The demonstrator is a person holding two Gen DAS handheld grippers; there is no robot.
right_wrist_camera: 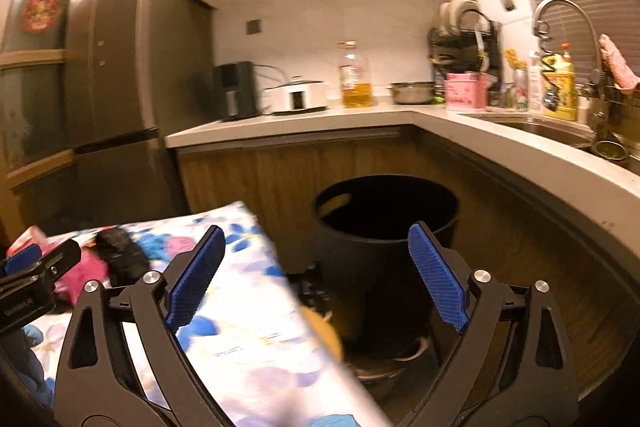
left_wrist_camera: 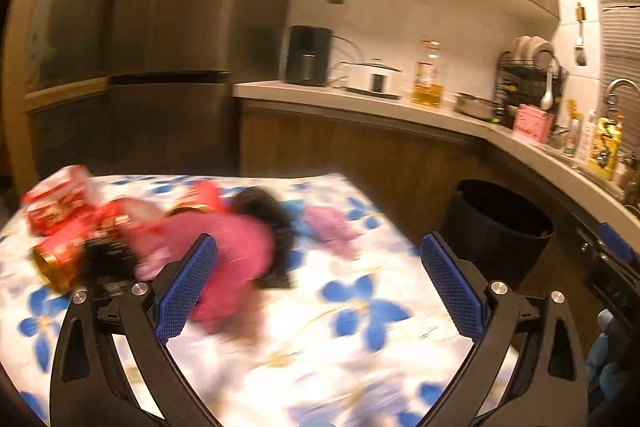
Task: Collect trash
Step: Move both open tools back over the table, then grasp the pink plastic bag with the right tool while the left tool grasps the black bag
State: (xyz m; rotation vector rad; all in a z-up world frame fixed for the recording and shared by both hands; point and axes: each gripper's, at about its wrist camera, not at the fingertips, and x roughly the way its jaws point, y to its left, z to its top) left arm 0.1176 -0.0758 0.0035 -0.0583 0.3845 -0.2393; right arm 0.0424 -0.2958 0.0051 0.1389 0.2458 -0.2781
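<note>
Left wrist view is pretty smeared, but you can make out the left gripper (left_wrist_camera: pixel 318 283) with its jaws spread wide and nothing between them, hanging over a table (left_wrist_camera: pixel 360 339) covered in a white cloth with blue flowers. The trash sits in a heap at the far left part of that table: red packets (left_wrist_camera: pixel 60 207), a gold-and-red box (left_wrist_camera: pixel 56 263), a pink bag (left_wrist_camera: pixel 236 255) in the middle, a black bag (left_wrist_camera: pixel 264 211) behind it and a purple scrap (left_wrist_camera: pixel 328 227) off to the right. The left blue pad (left_wrist_camera: pixel 186 291) overlaps the pink bag in the picture, but I can't tell whether it touches it, too blurry.

Black bin (left_wrist_camera: pixel 496 227) stands on the floor just past the table's right edge, in front of the wood cabinets under the counter (left_wrist_camera: pixel 360 99). Can't see into it from here.

Right wrist view: right gripper (right_wrist_camera: pixel 316 279) is also released, jaws wide, empty. It's pointed at the bin (right_wrist_camera: pixel 384 219), which sits between its two pads in the picture, further off and low. The table edge (right_wrist_camera: pixel 256 307) runs under the left finger. The pink bag (right_wrist_camera: pixel 86 269) and black bag (right_wrist_camera: pixel 120 255) show at the far left, and the tip of the left gripper (right_wrist_camera: pixel 36 263) pokes in beside them. Something yellow-orange (right_wrist_camera: pixel 326 335) is on the floor below the table edge, too blurred to name.
</note>
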